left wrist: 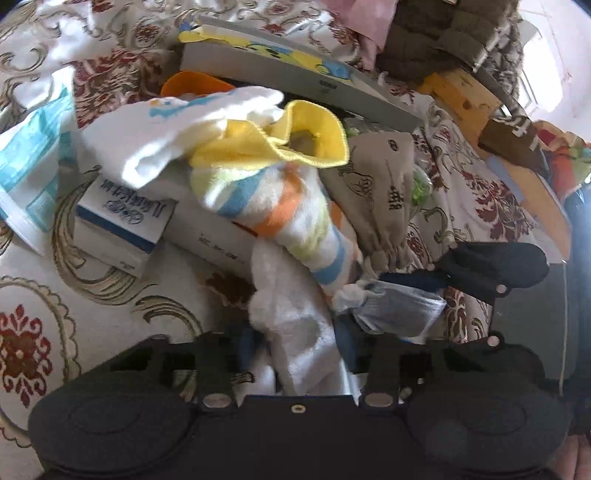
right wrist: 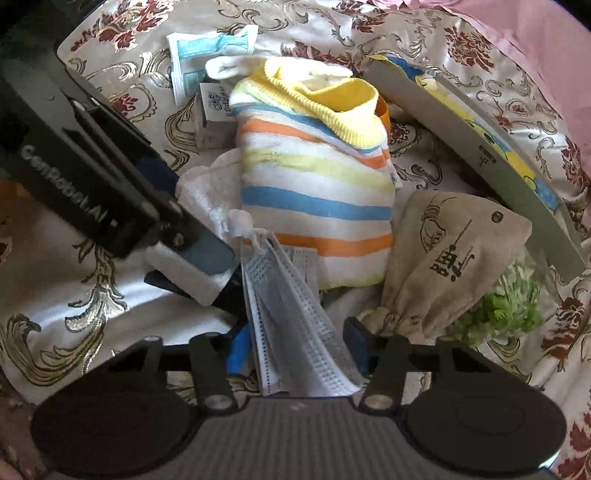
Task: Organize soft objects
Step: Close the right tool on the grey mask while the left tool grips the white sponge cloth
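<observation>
My left gripper is shut on a white fluffy cloth that fills the gap between its blue pads. A bundle of grey face masks sits in my right gripper, and the pads close on it from both sides. The two grippers work side by side: the right gripper shows at the right of the left wrist view, the left gripper at the left of the right wrist view. Just beyond both lies a striped sock-like garment with a yellow cuff. A beige drawstring pouch lies to its right.
Everything rests on a floral bedspread. Small white-and-blue boxes and a blue-white packet lie to the left. A grey flat book leans behind the pile. A green leafy bag peeks from under the pouch. Pink fabric lies far right.
</observation>
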{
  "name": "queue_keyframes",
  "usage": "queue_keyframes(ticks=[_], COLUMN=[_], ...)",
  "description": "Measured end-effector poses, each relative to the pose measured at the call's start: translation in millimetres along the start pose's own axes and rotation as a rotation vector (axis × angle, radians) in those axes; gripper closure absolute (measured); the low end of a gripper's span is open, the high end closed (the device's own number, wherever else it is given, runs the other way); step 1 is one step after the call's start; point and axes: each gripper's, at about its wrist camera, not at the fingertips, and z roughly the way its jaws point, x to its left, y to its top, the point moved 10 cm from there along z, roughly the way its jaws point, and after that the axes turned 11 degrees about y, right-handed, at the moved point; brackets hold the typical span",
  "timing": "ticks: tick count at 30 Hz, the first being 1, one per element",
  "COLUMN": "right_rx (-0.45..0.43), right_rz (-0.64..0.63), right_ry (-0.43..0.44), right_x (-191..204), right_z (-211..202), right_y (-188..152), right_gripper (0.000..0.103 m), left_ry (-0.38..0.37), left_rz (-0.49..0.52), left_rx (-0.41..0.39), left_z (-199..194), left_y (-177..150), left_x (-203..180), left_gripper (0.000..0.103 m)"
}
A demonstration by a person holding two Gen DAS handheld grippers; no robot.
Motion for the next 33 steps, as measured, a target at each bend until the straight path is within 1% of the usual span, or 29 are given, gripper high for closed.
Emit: queue_keyframes(ticks=[1, 4, 5, 8, 10, 11, 13, 18, 20, 25, 28, 33], right_rx=[-0.001, -0.003, -0.004, -0.012, -0.026, -0.038, -0.07, -0.176, -0.204, -0.292, -0.333, -0.407], right_rz=[0.003, 0.017, 0.019, 0.016, 0.014, 0.016, 0.017, 0.026, 0.04, 0.075, 0.083, 0.123], right_ry=[0.002, 0.016, 0.019, 0.026, 0.023, 0.021, 0.012, 0.017, -0.012, -0.063, -0.097, -0.095], right_x=[-1.1, -1.9, -2.0, 0.9, 1.7, 2.2, 2.5, 2.1, -2.5, -15.4, -20.3, -27.4], right_z=[-0.6, -1.4, -2.0, -5.6, -11.1, -14.9, -23.8, -48.8, -56.3, -72.0, -79.1, -92.0], right_y=[-0.4, 0.1, 0.0, 0.9, 1.4, 1.4, 2.6, 10.4, 13.6, 19.6, 22.1, 27.0], right_gripper=[0.059, 0.069, 0.073, 0.082, 0.083, 0.083, 0.084, 0.083, 0.083, 0.083, 0.083, 0.082], left_ry=[0.001, -0.014, -0.016, -0.002, 0.011, 0.015, 0.004, 0.011, 0.011, 0.012, 0.009, -0.014], left_rz=[-0.019, -0.061, -0.062, -0.057, -0.045, -0.048, -0.069, -0.13, -0.148, -0.163, -0.166, -0.124], left_rx=[0.003, 0.011, 0.006, -0.004, -0.011, -0.009, -0.007, 0.003, -0.006, -0.07, -0.158, -0.273], left_z=[0.8, 0.5, -0.2, -2.7, -6.6, -8.8, -15.6, -30.1, -37.7, -62.5, -83.8, -112.5], left_y=[-0.1, -0.8, -0.4, -0.9, -2.1, -3.3, -5.9, -14.9, -17.7, -23.8, -25.2, -20.1], left_x=[2.2, 7.3, 7.1, 5.5, 3.7, 3.3, 2.4, 9.2, 11.3, 11.8, 9.0, -3.6], left_gripper=[0.067, 0.074, 0.075, 0.08, 0.082, 0.085, 0.089, 0.091, 0.091, 0.091, 0.091, 0.091])
